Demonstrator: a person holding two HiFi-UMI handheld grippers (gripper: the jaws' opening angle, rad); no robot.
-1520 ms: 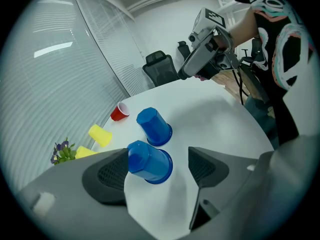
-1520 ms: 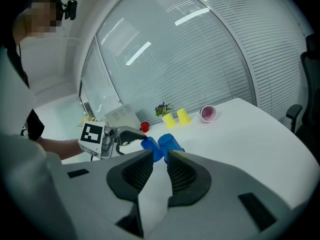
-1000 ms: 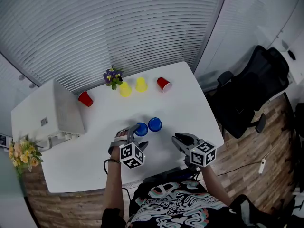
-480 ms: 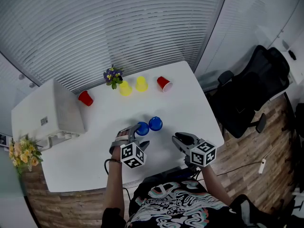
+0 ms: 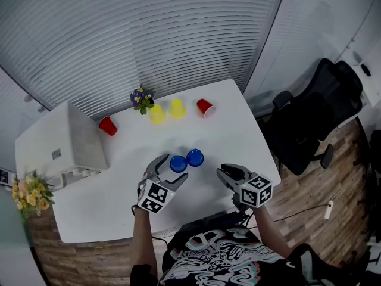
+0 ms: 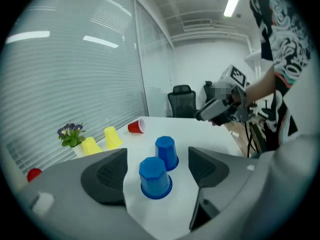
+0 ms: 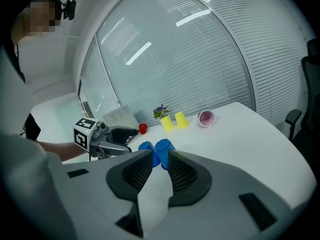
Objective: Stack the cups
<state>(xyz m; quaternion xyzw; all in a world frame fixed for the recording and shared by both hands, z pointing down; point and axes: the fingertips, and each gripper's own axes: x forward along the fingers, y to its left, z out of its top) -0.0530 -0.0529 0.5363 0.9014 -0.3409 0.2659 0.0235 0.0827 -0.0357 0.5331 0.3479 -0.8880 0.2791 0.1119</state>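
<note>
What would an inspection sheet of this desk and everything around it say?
Surface: white table.
Job's things: left blue cup and right blue cup, upside down, side by side; yellow cups upside down; red cups on their sides. None stacked.
Clutter: white box, flowerpot, bouquet.
Grippers: left hand-held gripper open, jaws either side of left blue cup, not touching; right hand-held gripper slightly open, just opened a little, empty.
Cables: power strip with lead on floor.
Surroundings: blinds, black chair.
</note>
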